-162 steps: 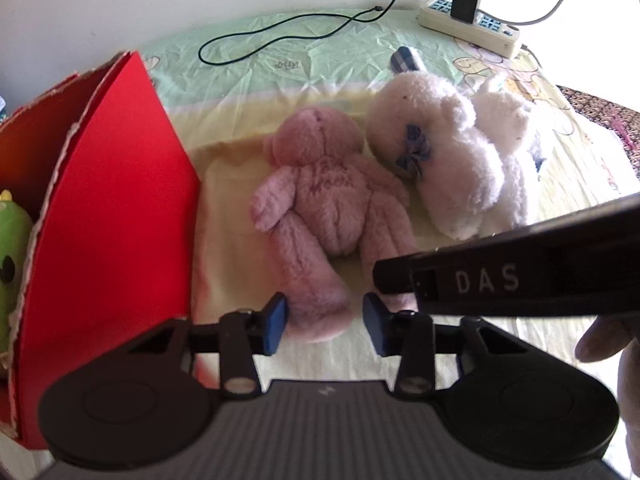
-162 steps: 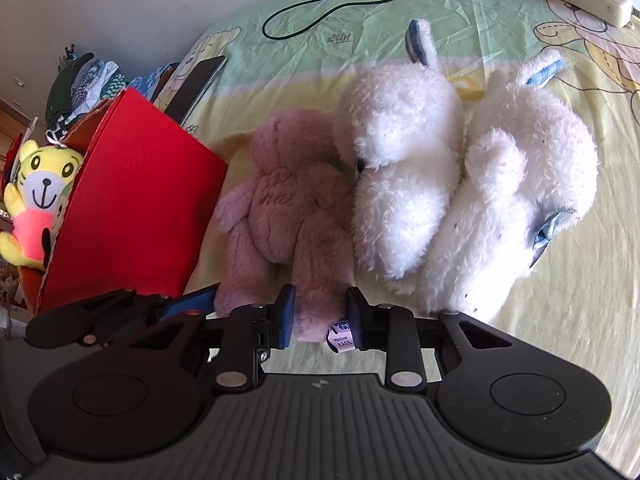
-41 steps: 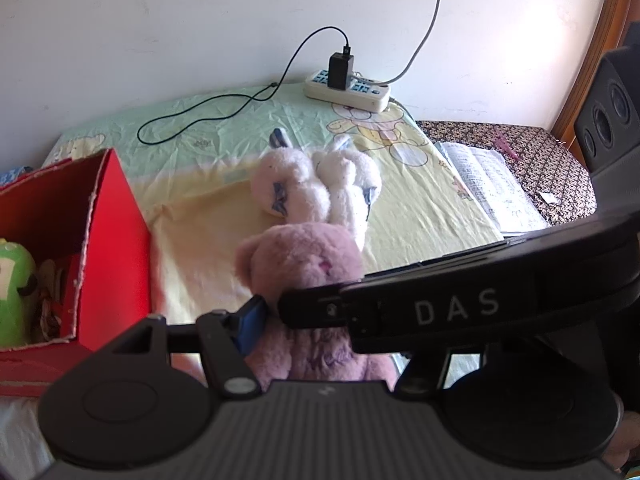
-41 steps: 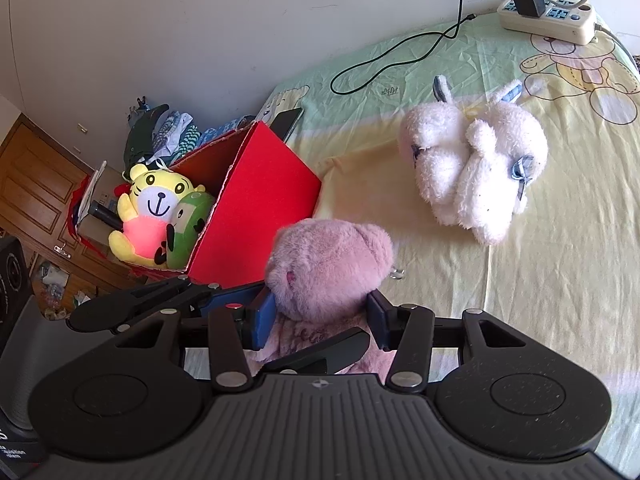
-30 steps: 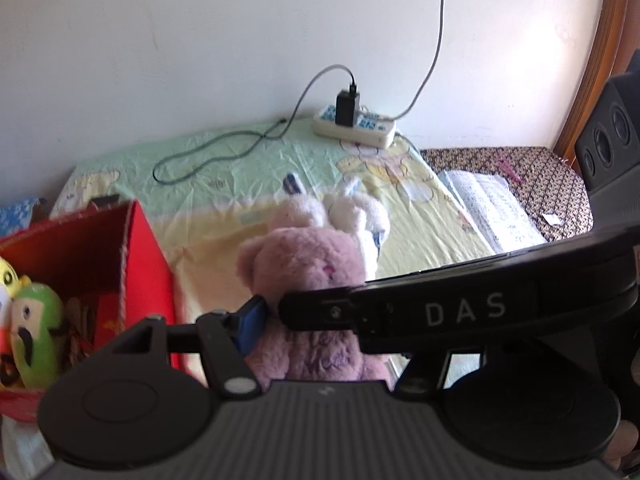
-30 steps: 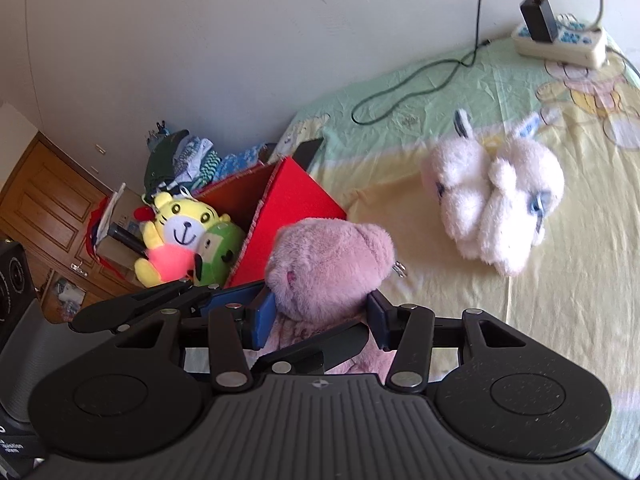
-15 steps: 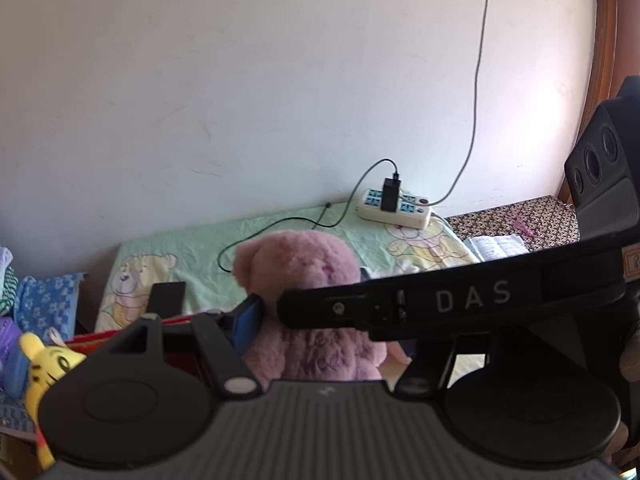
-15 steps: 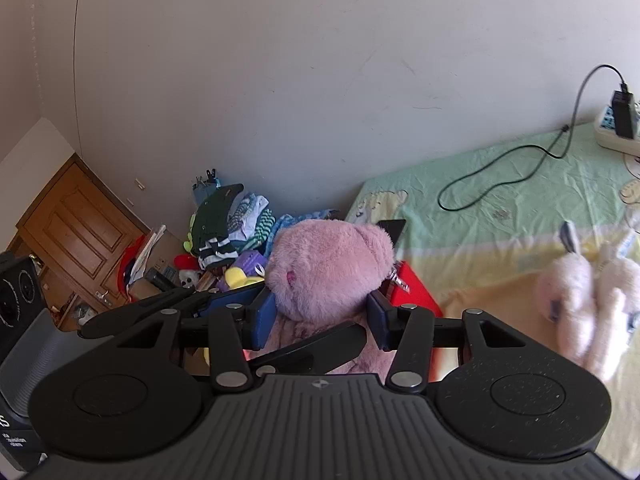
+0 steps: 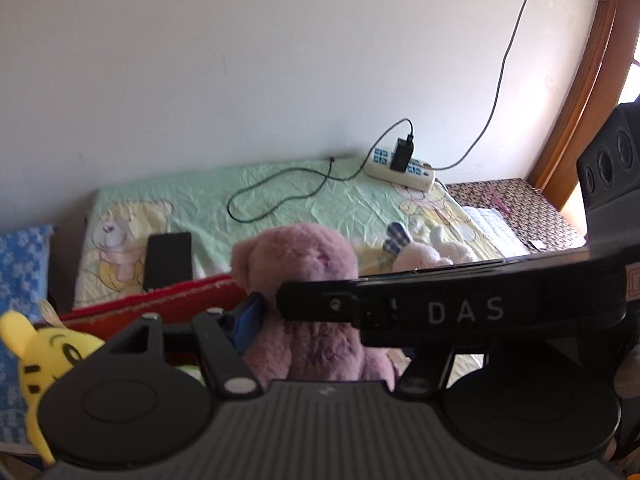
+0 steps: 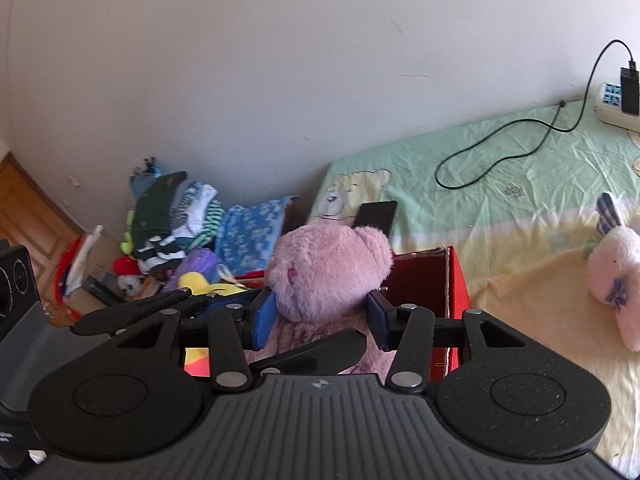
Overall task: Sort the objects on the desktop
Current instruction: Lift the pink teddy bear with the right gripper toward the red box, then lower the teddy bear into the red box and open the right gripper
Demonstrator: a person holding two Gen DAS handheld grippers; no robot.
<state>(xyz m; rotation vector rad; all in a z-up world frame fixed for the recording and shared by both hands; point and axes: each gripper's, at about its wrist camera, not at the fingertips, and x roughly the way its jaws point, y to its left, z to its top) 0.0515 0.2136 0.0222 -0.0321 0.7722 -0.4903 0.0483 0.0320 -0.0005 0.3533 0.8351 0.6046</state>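
Since a moment ago the pink bear (image 10: 324,276), pinched by both the right gripper (image 10: 322,322) and the left gripper (image 9: 320,320), has been lowered toward the red box (image 10: 452,280), in which a yellow tiger toy (image 9: 44,356) is held.

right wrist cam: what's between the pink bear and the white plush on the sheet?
In the right wrist view, between the pink teddy bear and the white plush rabbit stands the red box's side wall, then bare yellow sheet.

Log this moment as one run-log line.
step: carry to box | left tool: shut on pink bear | right tool: shut on pink bear | red box: behind bear | white plush: on bed
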